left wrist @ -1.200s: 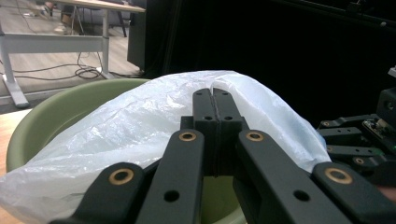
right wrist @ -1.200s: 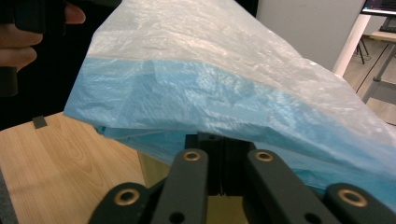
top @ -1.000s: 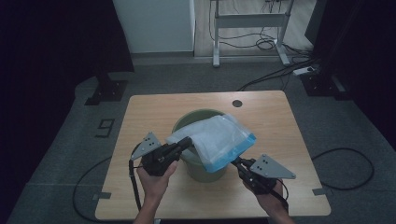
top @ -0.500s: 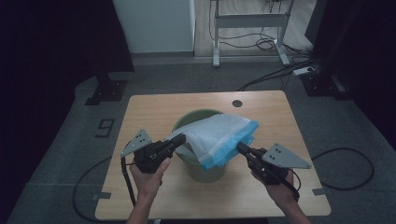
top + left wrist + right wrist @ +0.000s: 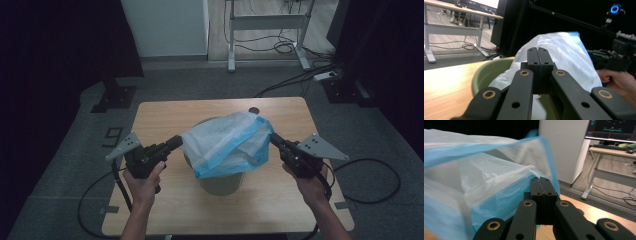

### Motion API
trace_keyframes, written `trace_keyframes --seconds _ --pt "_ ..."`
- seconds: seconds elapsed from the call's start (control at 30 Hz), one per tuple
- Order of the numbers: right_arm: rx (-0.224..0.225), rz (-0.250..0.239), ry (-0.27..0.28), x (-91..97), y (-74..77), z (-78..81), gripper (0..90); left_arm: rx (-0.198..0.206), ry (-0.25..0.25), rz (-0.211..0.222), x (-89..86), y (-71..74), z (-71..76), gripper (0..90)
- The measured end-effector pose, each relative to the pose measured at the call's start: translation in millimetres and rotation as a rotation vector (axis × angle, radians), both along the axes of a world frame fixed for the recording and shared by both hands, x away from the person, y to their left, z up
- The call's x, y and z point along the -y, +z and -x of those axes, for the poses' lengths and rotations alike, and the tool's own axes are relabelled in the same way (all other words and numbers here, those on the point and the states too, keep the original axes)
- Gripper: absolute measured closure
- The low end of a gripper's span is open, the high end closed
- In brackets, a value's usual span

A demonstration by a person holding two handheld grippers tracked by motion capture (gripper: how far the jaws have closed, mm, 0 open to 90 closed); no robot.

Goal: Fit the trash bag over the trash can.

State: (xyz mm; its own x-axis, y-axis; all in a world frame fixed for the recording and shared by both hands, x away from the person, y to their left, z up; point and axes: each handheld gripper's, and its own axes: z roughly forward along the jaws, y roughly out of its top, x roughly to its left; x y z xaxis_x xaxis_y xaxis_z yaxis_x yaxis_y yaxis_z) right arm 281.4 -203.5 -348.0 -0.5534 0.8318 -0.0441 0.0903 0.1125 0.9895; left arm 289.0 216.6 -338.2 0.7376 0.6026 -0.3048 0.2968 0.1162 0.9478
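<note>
Translucent blue-and-white plastic bag point(image 5: 227, 145) stretches crosswise over the round green bin point(image 5: 220, 182), left gripper point(image 5: 176, 143) and right gripper point(image 5: 272, 137) both clamped on its opposite edges.

Just one legible sign — a digit "9" point(image 5: 114, 135), marked in dark on the grey floor point(image 5: 75, 165) just left of the desk point(image 5: 165, 115), read from the high view. Nothing readable on the desk, nor on what stands on it. On the screen point(image 5: 612, 129) at the top right of the right gripper view, thin lines of coloured figures — too small and too blurred to make out. No brand, label or number legible in the left gripper view.
</note>
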Motion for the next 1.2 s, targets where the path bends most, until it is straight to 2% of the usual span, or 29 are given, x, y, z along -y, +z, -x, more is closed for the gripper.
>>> trace_keyframes --seconds 0.17,0.4,0.53,0.57,0.6,0.7,0.87,0.9,0.93,0.97,1.03,1.1,1.2 --pt "0.011 -0.017 -0.030 15.3 8.0 -1.3 89.1 -0.011 -0.002 0.038 -11.7 5.1 -7.9 90.0" --pt "0.032 -0.052 -0.052 34.1 15.9 1.4 89.1 -0.018 0.000 0.032 -18.3 7.0 -9.5 89.9" --pt "0.031 -0.043 -0.039 32.6 12.2 4.5 89.0 -0.035 0.001 0.026 -20.0 0.1 -6.9 89.2" --pt "0.028 -0.040 -0.033 31.1 9.4 5.0 89.0 -0.043 0.004 0.024 -19.8 -2.8 -6.0 86.6" --pt "0.024 -0.037 -0.028 29.0 6.3 5.4 88.9 -0.052 0.009 0.013 -19.1 -6.0 -4.5 81.1" --pt "0.010 -0.033 -0.007 20.5 -2.2 5.3 88.9 -0.045 0.008 -0.021 -16.5 -9.9 1.5 61.5" --pt "0.008 -0.013 0.020 5.3 -4.3 7.1 88.9 0.004 0.028 -0.114 -10.0 -7.3 16.0 34.6" --pt "0.006 -0.004 0.023 2.0 -4.0 7.9 88.9 0.015 0.054 -0.143 -8.4 -6.1 19.2 30.2" --pt "0.006 0.005 0.025 -1.0 -3.7 8.8 88.9 0.029 0.094 -0.179 -7.1 -4.7 22.7 27.2" --pt "0.006 0.017 0.023 -4.2 -3.4 9.8 88.9 0.035 0.102 -0.192 -7.1 -4.2 24.1 24.7" --pt "0.004 0.019 0.022 -6.3 -3.4 10.6 88.9 0.042 0.081 -0.209 -6.7 -4.0 26.8 23.7" --pt "-0.003 0.019 0.019 -6.9 -4.2 10.6 88.9 0.045 0.082 -0.247 -3.0 -4.8 30.4 22.3" --pt "-0.019 0.017 0.017 -7.5 -6.4 10.0 88.9 0.050 0.047 -0.267 6.1 -7.4 36.5 22.4"
